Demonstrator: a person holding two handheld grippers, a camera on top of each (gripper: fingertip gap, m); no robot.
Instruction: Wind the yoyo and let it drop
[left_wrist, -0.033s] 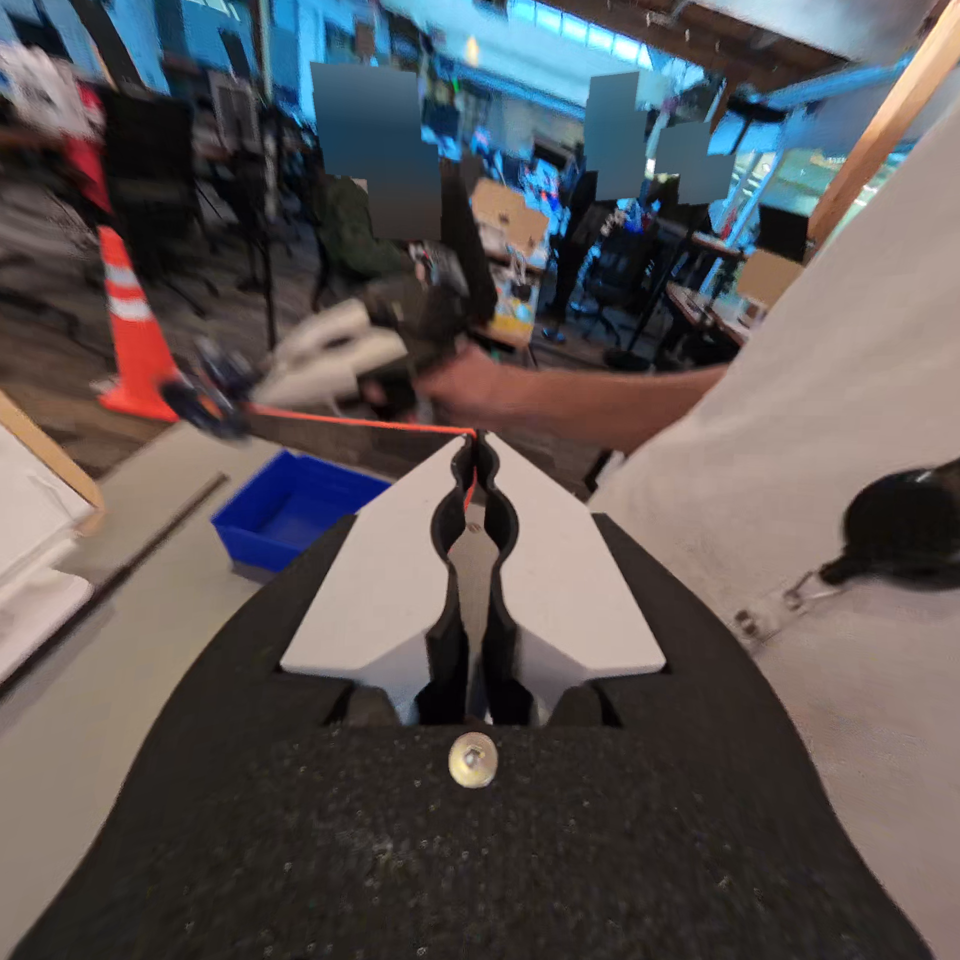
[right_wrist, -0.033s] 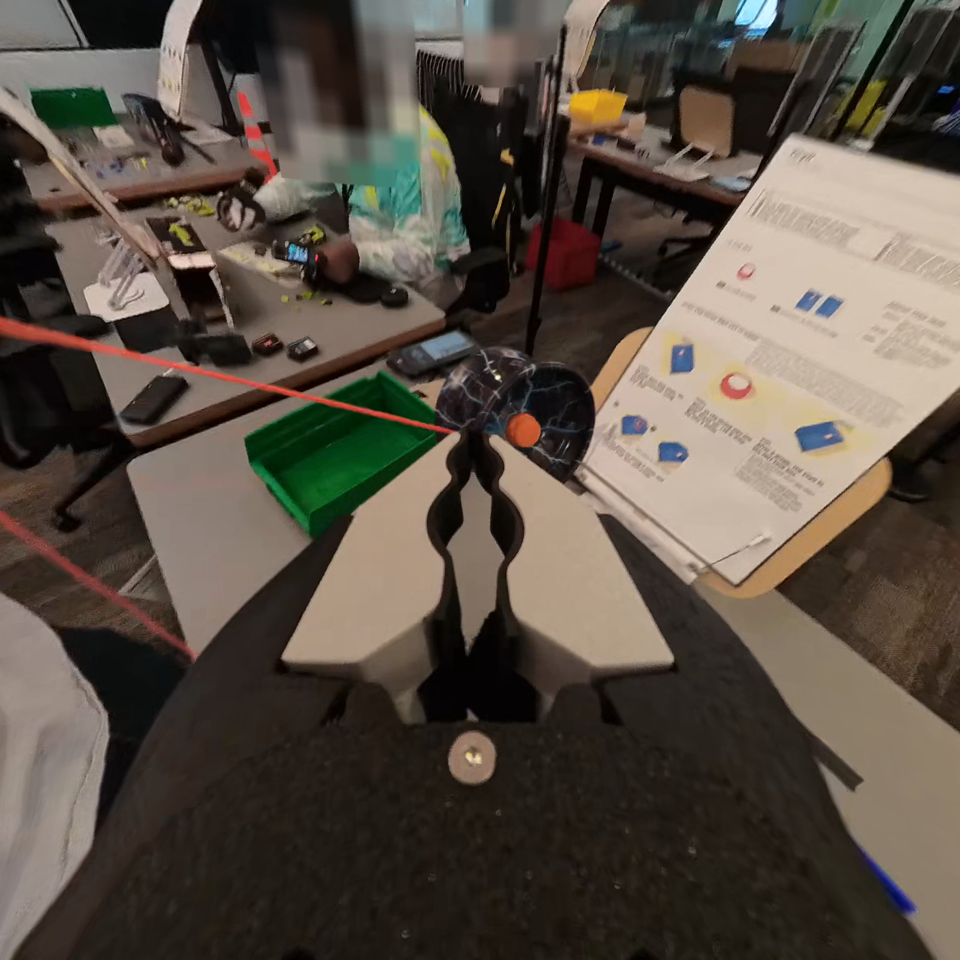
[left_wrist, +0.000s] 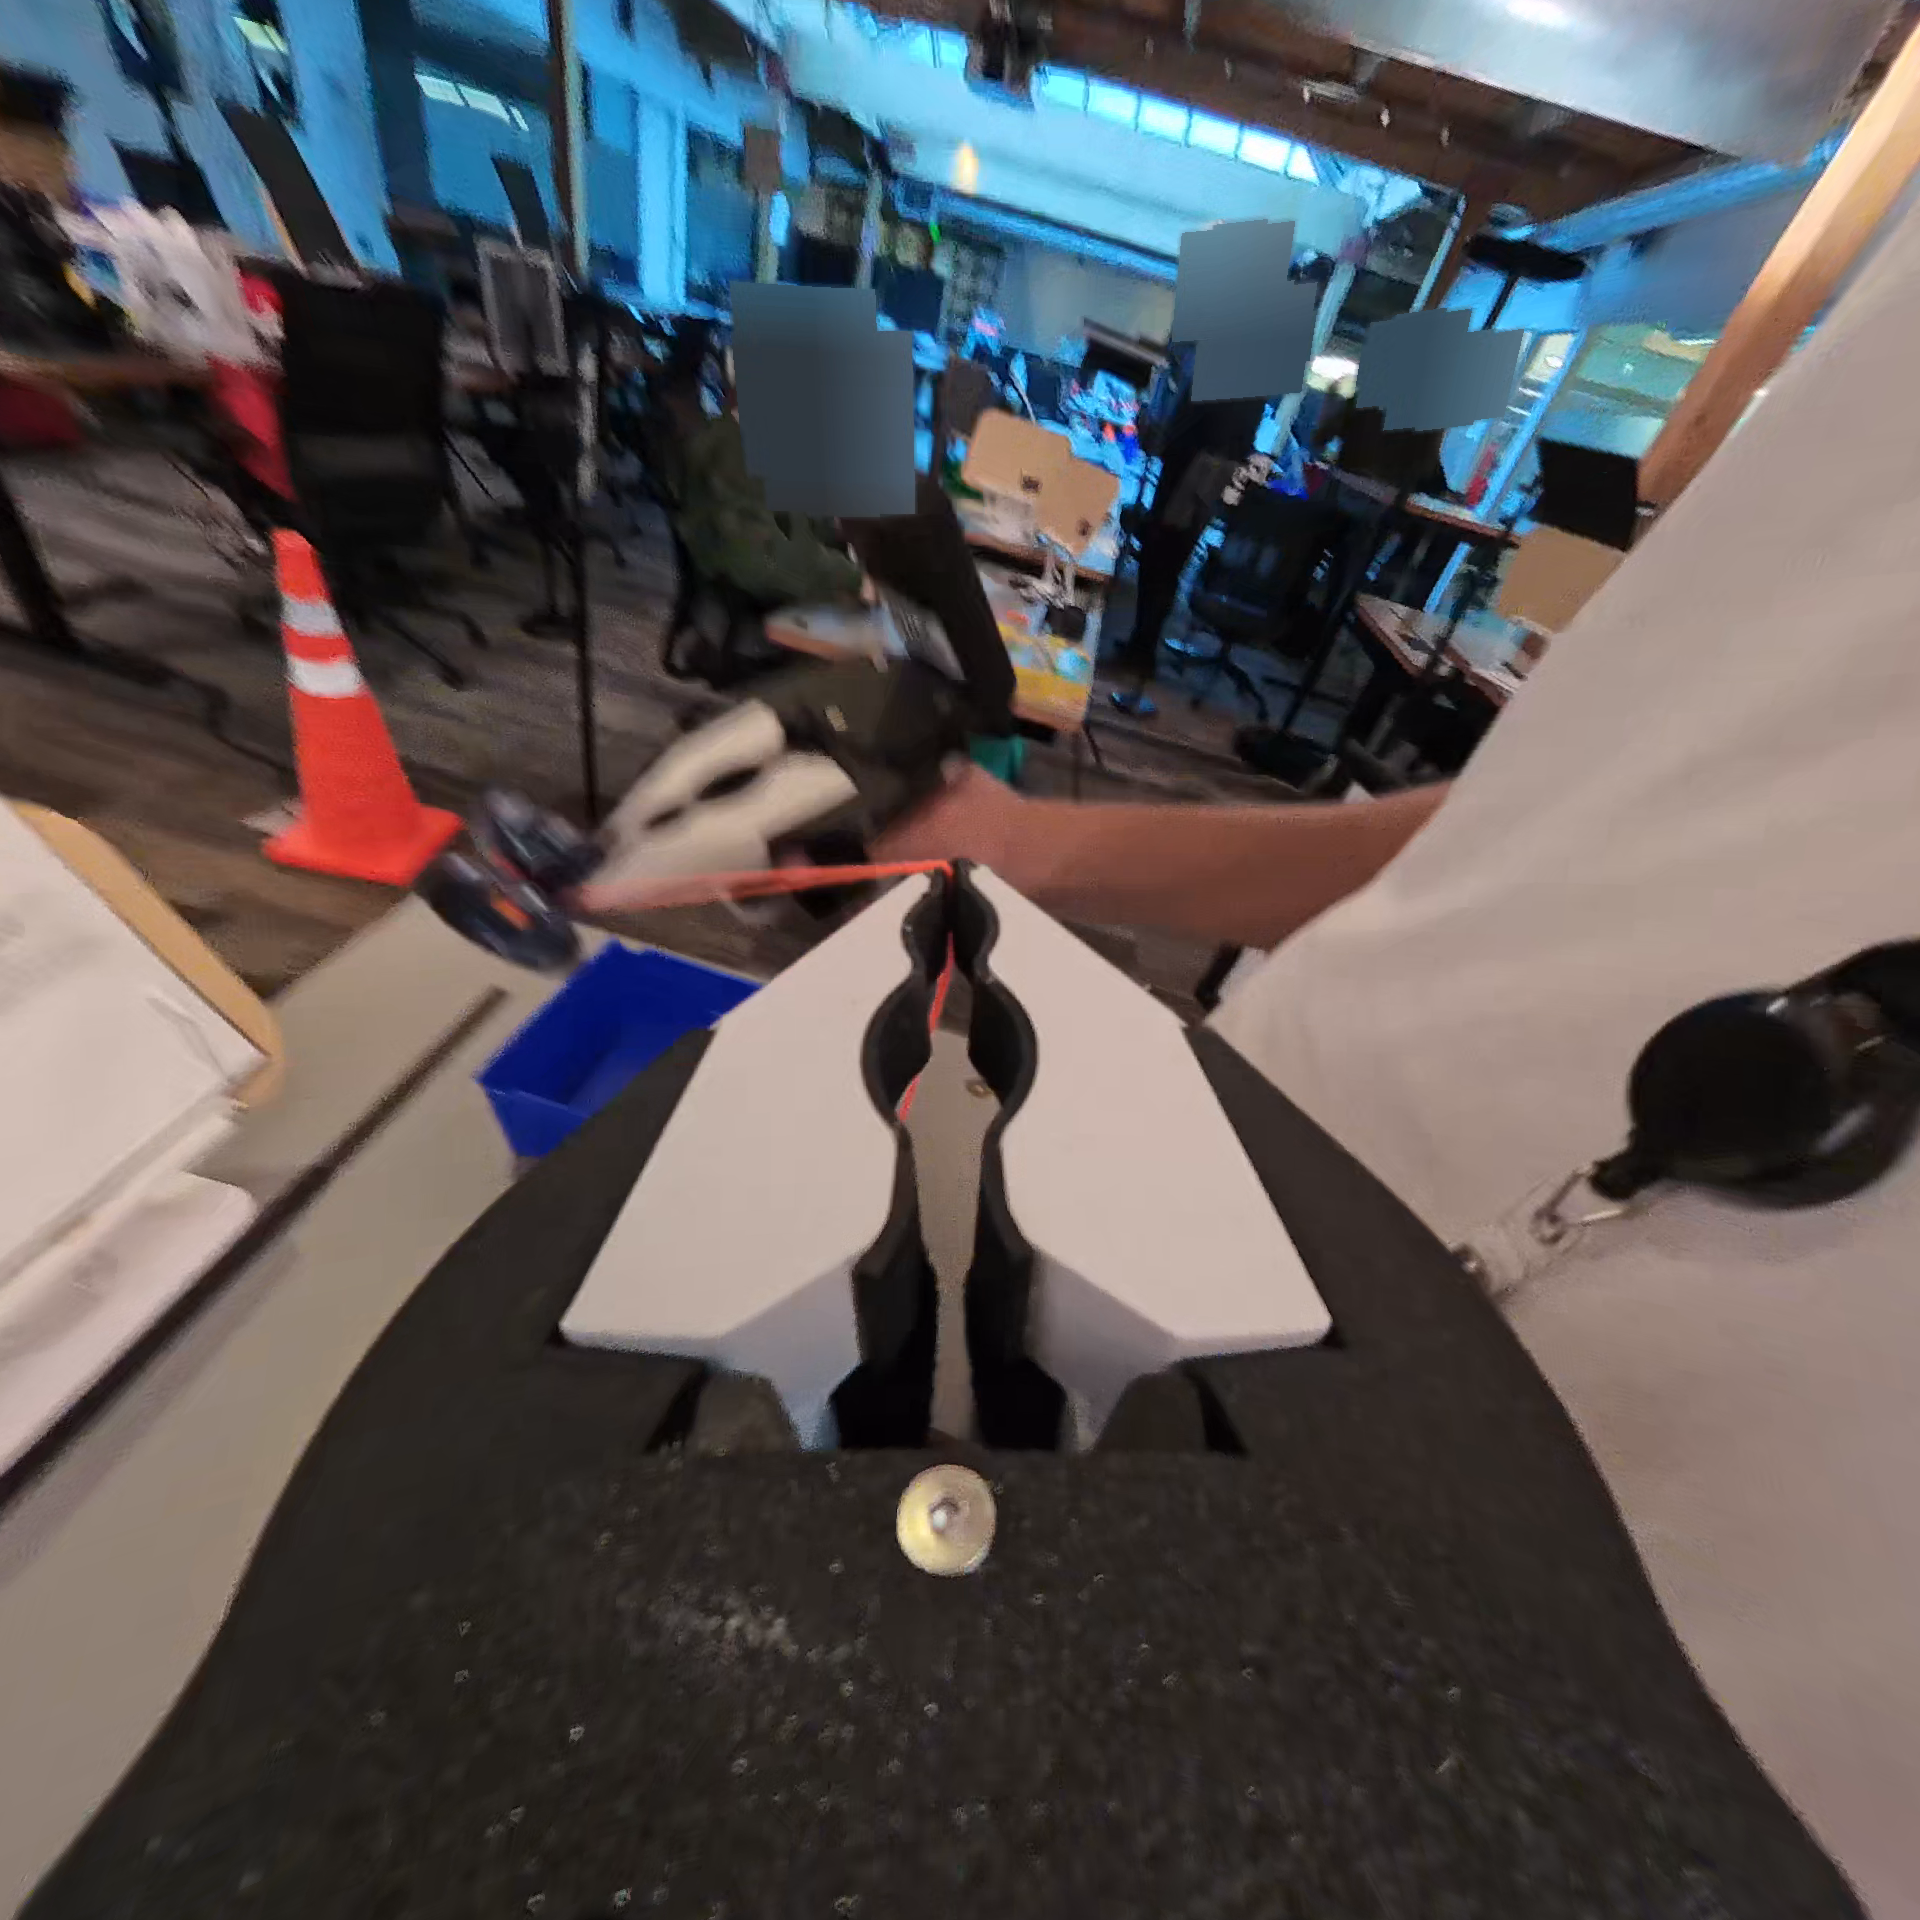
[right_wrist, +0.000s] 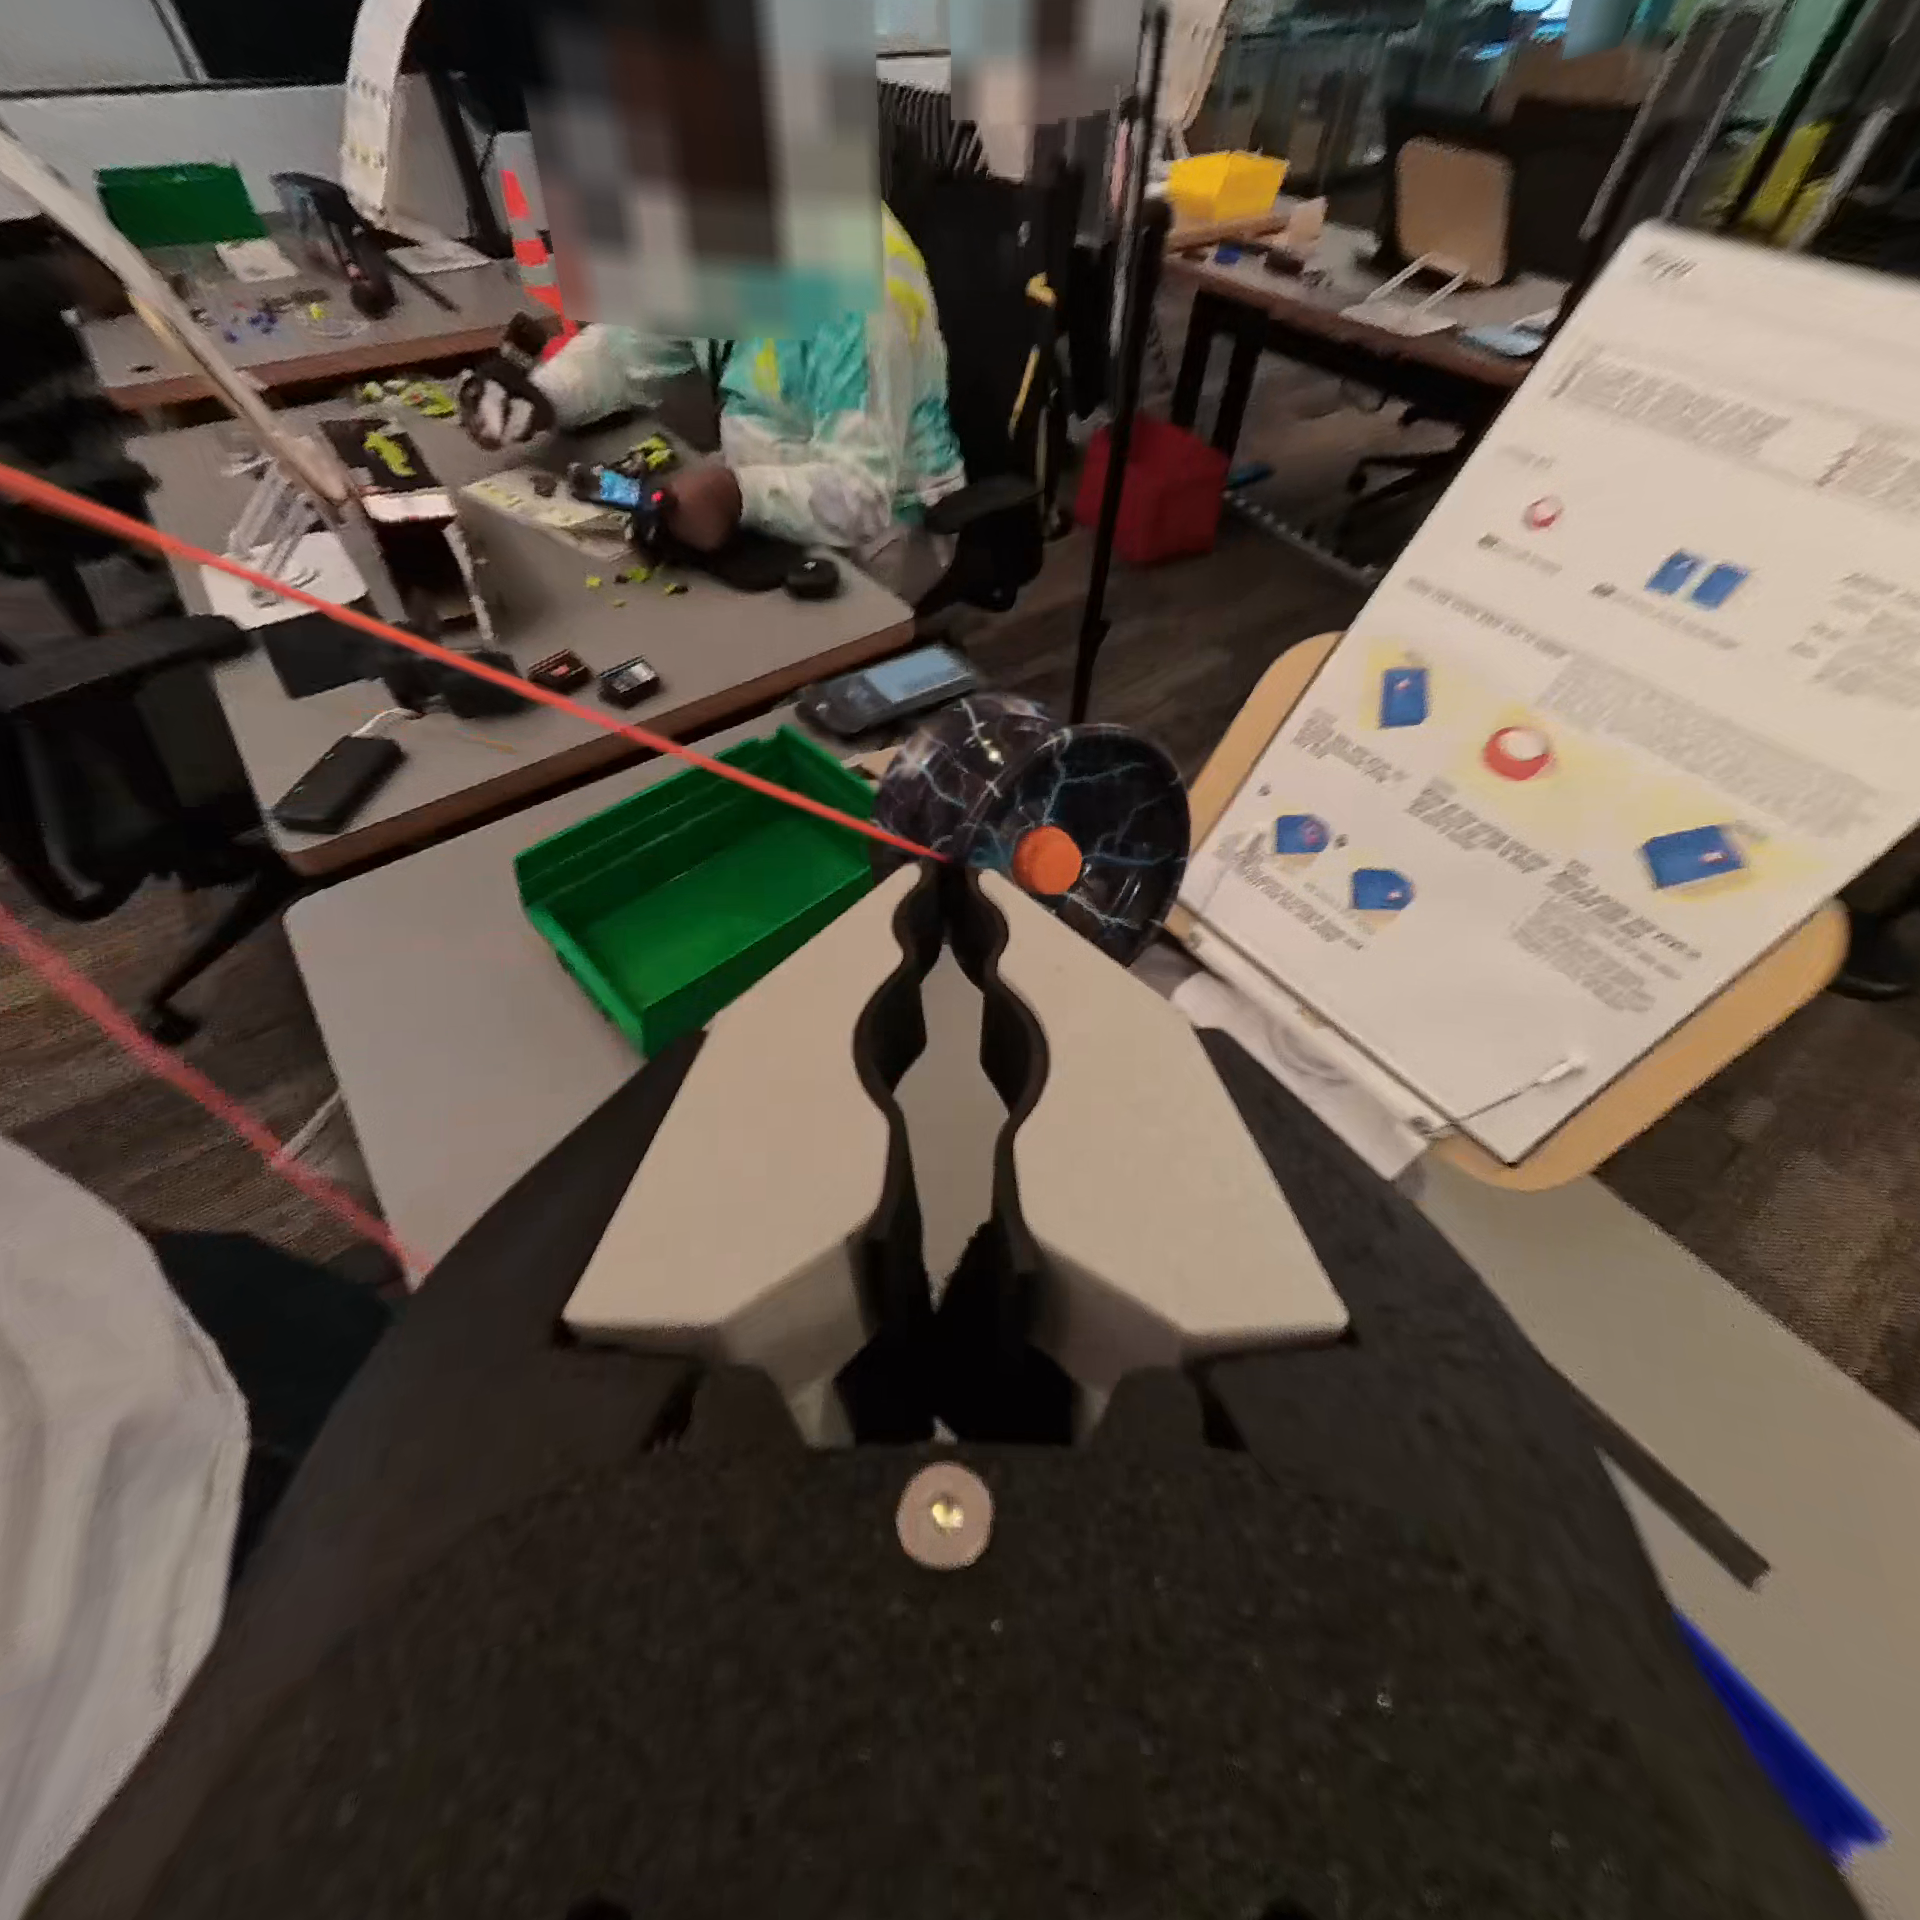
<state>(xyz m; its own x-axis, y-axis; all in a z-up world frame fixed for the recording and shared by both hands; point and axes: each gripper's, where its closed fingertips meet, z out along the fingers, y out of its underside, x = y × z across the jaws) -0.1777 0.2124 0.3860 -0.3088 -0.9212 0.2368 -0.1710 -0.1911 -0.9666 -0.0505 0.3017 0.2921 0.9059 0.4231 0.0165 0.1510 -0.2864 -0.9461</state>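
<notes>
Left wrist view
Left gripper (left_wrist: 951, 883): your jaws are pinched together on the string (left_wrist: 769, 883), which also trails back down between the fingers.
Yoyo (left_wrist: 509, 883): it sits out past the blue bin (left_wrist: 613, 1039), held at the tip of the right gripper (left_wrist: 613, 831).
Winding tip: I judge the winding is under way; keep the string taut and in line with the yoyo's groove so the turns lie inside it.
Hard to see: the yoyo and the right gripper are blurred, so you cannot read the groove here.

Right wrist view
Right gripper (right_wrist: 948, 873): your jaws are closed narrow on the yoyo (right_wrist: 1039, 821), apparently at its rim just beside the green bin (right_wrist: 696, 894).
String (right_wrist: 468, 665): it runs tight from the yoyo up and away over the green bin.
Winding tip: hold the yoyo steady, not crushed.
Hard to see: the fingertips hide the contact point and how much string is wound; the left gripper is out of frame.
</notes>
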